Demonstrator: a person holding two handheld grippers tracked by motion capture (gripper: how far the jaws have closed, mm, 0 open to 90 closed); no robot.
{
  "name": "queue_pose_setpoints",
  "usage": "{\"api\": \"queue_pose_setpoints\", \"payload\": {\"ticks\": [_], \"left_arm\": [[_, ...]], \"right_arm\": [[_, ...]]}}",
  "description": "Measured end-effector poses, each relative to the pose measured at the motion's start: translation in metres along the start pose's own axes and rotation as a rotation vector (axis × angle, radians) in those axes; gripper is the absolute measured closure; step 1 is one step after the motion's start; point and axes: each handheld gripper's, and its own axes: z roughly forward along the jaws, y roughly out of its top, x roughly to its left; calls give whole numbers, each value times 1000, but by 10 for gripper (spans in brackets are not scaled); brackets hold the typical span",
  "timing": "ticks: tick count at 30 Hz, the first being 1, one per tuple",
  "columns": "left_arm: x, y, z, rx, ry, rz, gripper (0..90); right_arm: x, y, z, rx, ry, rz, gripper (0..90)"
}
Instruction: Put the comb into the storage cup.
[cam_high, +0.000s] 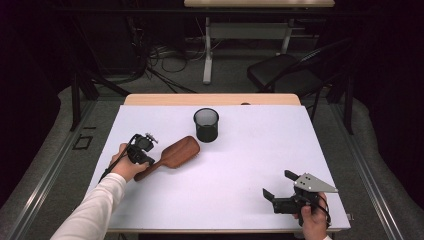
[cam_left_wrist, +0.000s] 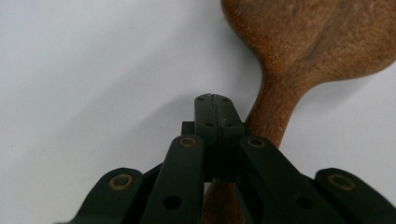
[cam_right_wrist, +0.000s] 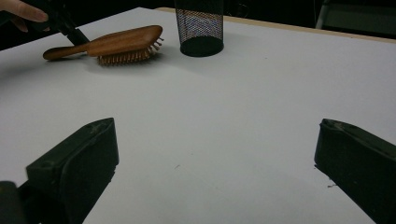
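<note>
A wooden hairbrush (cam_high: 176, 152) lies bristles down on the white table top (cam_high: 240, 170), left of centre, with its handle toward the person's left hand. My left gripper (cam_high: 145, 161) is at that handle. In the left gripper view its jaws (cam_left_wrist: 215, 100) are pressed together with nothing between them. The brush handle (cam_left_wrist: 273, 112) runs just beside and under them. My right gripper (cam_high: 278, 183) rests near the front right edge, jaws wide apart over bare table (cam_right_wrist: 215, 154). From there the hairbrush (cam_right_wrist: 126, 41) shows at the far left.
A black mesh cup (cam_high: 206, 125) stands upright behind the brush head, a little right of it; the mesh cup (cam_right_wrist: 200, 25) is empty as far as I can tell. Beyond the table are a black chair (cam_high: 280, 72), cables and another desk's legs.
</note>
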Motion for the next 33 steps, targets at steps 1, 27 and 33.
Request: {"api": "queue_pose_setpoints", "payload": {"ticks": [1,27,33], "left_arm": [[-2,-1,-1,0,1,7,900],[-20,-7,-2,2,-28,47,900],[-22,-8,-2,0,-41,48,900]], "right_arm": [[0,0,0,-3,0,1,0],[0,0,1,2,4,-5,0],[1,0,1,4,5,-8,0]]}}
